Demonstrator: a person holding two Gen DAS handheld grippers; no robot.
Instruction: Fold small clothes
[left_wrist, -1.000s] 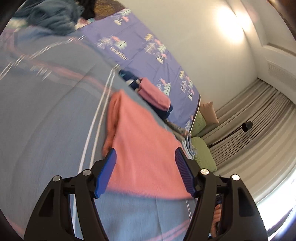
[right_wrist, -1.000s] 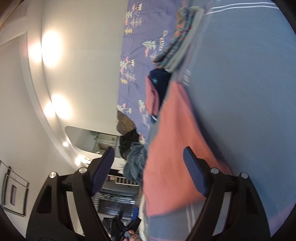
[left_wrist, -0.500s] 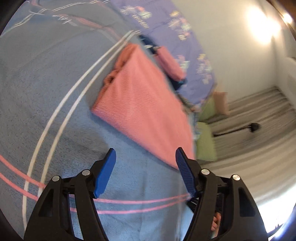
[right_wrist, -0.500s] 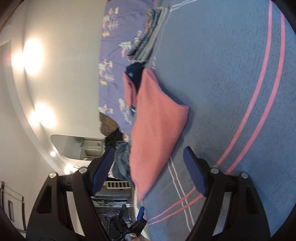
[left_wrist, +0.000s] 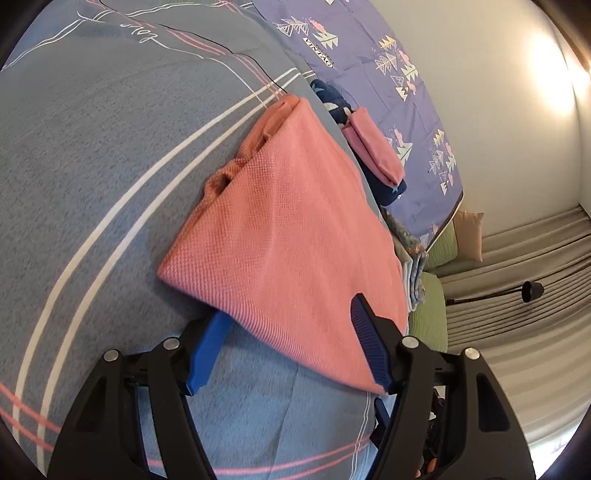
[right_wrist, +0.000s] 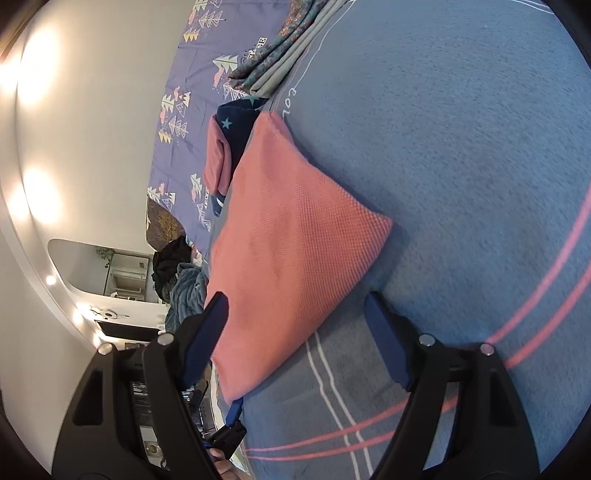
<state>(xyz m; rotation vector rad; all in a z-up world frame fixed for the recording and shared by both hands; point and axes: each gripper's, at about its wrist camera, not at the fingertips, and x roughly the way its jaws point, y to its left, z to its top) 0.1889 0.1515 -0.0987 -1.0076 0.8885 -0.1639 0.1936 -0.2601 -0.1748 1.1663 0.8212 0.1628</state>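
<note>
A folded salmon-pink knit garment (left_wrist: 291, 225) lies on the grey-blue striped bedspread (left_wrist: 92, 147); it also shows in the right wrist view (right_wrist: 280, 251). My left gripper (left_wrist: 288, 321) is open, with its jaws astride the garment's near edge: one blue finger (left_wrist: 207, 350) is under the cloth, the other over it. My right gripper (right_wrist: 295, 314) is open, its jaws either side of the garment's near corner. Neither is closed on the cloth.
A small folded pink piece on a navy star-print garment (left_wrist: 373, 155) lies just beyond the pink garment. A stack of folded patterned clothes (right_wrist: 280, 55) sits further on. A purple tree-print sheet (left_wrist: 369, 55), green cushions (left_wrist: 428, 306) and a dark clothes heap (right_wrist: 177, 273) surround the bed.
Both grippers have moved forward to the garment. Half a second ago they stood back from it; now their open jaws straddle its near edge and corner. A second ago it hung lifted; now it lies flat.
</note>
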